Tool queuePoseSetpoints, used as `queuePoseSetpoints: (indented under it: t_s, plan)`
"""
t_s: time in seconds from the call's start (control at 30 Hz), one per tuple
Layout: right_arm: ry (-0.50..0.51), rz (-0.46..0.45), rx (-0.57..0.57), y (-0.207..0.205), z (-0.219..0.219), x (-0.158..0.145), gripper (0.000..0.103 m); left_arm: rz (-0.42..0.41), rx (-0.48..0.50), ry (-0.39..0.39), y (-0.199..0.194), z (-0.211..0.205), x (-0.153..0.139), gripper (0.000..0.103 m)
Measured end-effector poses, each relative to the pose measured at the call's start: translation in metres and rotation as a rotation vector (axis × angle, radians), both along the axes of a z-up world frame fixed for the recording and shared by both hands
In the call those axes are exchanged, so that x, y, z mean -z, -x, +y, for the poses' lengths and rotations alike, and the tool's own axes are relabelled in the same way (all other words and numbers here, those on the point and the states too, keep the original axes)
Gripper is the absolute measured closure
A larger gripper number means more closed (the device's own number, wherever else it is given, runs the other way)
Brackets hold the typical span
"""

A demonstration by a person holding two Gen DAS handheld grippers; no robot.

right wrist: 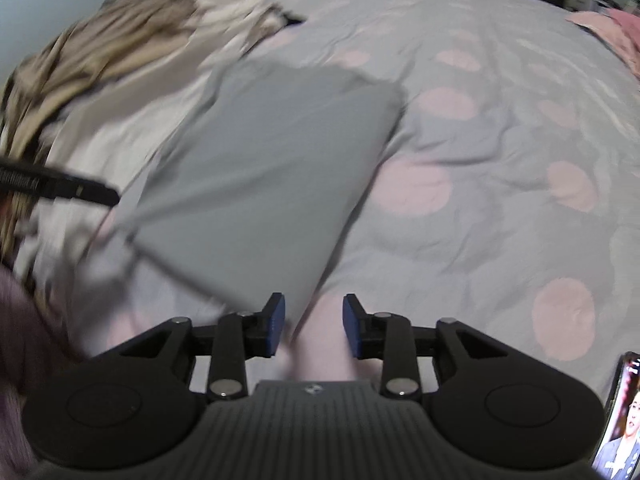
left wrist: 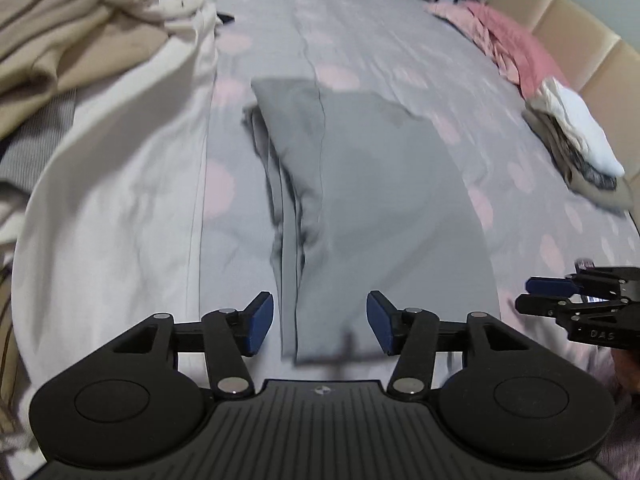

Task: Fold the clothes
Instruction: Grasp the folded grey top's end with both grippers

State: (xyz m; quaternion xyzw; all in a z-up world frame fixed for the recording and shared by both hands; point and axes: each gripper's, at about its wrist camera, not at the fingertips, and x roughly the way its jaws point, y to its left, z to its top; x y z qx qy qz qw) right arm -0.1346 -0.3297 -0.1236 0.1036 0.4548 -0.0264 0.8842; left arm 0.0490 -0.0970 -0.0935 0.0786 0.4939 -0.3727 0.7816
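Lettering on right gripper: pale letters, read as "DAS", are stamped on the black side of the body, seen at the right edge of the left wrist view.
Lettering on left gripper: a strip of pale print is borne on the black bar at the left edge of the right wrist view; it is too blurred to be read.
Phone: no text can be made out on the lit screen.

Smooth matt grey cloth garment on wrinkled cotton bedsheet
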Motion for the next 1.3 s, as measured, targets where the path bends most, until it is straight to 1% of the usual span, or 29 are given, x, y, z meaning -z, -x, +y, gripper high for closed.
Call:
queuePoseSetpoints:
  t_s: [0.1, 0.17, 0.2, 0.33, 0.37, 0.5, 0.6, 0.8, 0.9, 1.03, 1.07, 1.13, 1.17, 1.2, 1.23, 1.27, 1.3]
  plan:
    - [-0.046, -0.039, 0.081, -0.013, -0.015, -0.004, 0.058, -0.045, -0.025, 0.004, -0.01, -0.013, 0.001, 0.052]
    - [-0.089, -0.054, 0.129, -0.02, -0.026, -0.005, 0.055, -0.048, -0.046, 0.013, -0.021, -0.02, 0.003, 0.05]
    - [-0.116, -0.058, 0.156, -0.025, -0.033, -0.005, 0.053, -0.037, -0.059, 0.024, -0.028, -0.021, 0.005, 0.05]
    - [-0.248, -0.063, 0.248, -0.047, -0.059, -0.003, 0.051, 0.083, -0.137, 0.112, -0.065, -0.025, 0.016, 0.048]
    - [-0.282, -0.064, 0.269, -0.053, -0.065, -0.002, 0.051, 0.102, -0.161, 0.122, -0.073, -0.025, 0.019, 0.048]
    - [-0.381, -0.063, 0.329, -0.076, -0.082, 0.004, 0.051, 0.138, -0.229, 0.164, -0.097, -0.028, 0.028, 0.048]
    - [-0.405, -0.057, 0.348, -0.096, -0.09, 0.008, 0.051, 0.156, -0.245, 0.187, -0.109, -0.036, 0.033, 0.048]
    - [-0.456, -0.008, 0.378, -0.126, -0.1, 0.024, 0.051, 0.177, -0.221, 0.149, -0.124, -0.06, 0.045, 0.048]
    - [-0.477, 0.02, 0.392, -0.136, -0.104, 0.035, 0.051, 0.192, -0.244, 0.163, -0.131, -0.063, 0.051, 0.048]
    - [-0.541, 0.03, 0.412, -0.147, -0.112, 0.048, 0.05, 0.211, -0.253, 0.179, -0.139, -0.068, 0.056, 0.048]
    - [-0.553, 0.03, 0.417, -0.149, -0.112, 0.049, 0.049, 0.21, -0.254, 0.181, -0.14, -0.07, 0.057, 0.05]
    - [-0.553, 0.03, 0.416, -0.156, -0.111, 0.05, 0.051, 0.2, -0.247, 0.179, -0.14, -0.072, 0.057, 0.056]
    - [-0.542, 0.032, 0.413, -0.159, -0.11, 0.05, 0.056, 0.195, -0.241, 0.178, -0.14, -0.073, 0.057, 0.058]
    - [-0.532, 0.033, 0.409, -0.161, -0.109, 0.05, 0.06, 0.191, -0.235, 0.178, -0.14, -0.073, 0.056, 0.064]
    - [-0.519, 0.035, 0.41, -0.163, -0.108, 0.049, 0.062, 0.188, -0.23, 0.182, -0.139, -0.073, 0.055, 0.073]
    - [-0.512, 0.034, 0.411, -0.164, -0.108, 0.049, 0.067, 0.183, -0.226, 0.187, -0.138, -0.073, 0.054, 0.075]
    - [-0.504, 0.03, 0.409, -0.163, -0.108, 0.049, 0.073, 0.177, -0.222, 0.191, -0.137, -0.073, 0.052, 0.081]
